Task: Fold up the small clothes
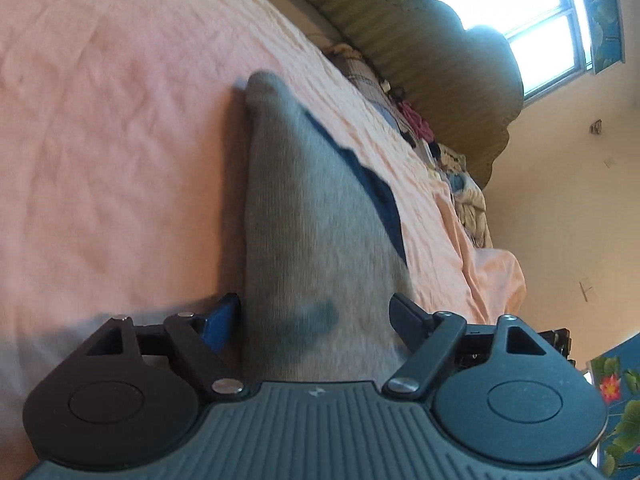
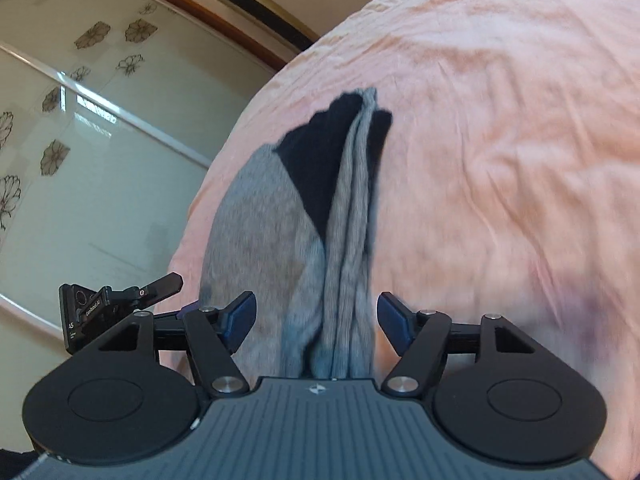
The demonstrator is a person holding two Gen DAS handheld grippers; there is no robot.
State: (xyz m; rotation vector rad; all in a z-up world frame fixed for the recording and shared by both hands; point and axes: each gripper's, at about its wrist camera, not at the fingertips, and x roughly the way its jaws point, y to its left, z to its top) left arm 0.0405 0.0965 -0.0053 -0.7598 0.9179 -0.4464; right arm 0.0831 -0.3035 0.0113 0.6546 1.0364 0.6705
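Observation:
A grey sock with dark navy patches point(image 1: 304, 216) lies on the pink bedsheet point(image 1: 120, 140). In the left wrist view it runs forward from between the fingers of my left gripper point(image 1: 316, 316), whose jaws stand wide apart on either side of it. In the right wrist view the sock point(image 2: 280, 240) shows as grey fabric with a navy heel and a ribbed cuff part bunched upright. My right gripper point(image 2: 316, 316) is open, its blue pads point(image 2: 240, 316) apart on both sides of the sock. The other gripper point(image 2: 112, 304) shows at the left.
A pile of mixed clothes point(image 1: 440, 152) lies along the far edge of the bed by a green padded headboard point(image 1: 420, 72). A bright window point(image 1: 520, 20) is behind. A floral glass wardrobe door point(image 2: 80, 140) stands beyond the bed edge.

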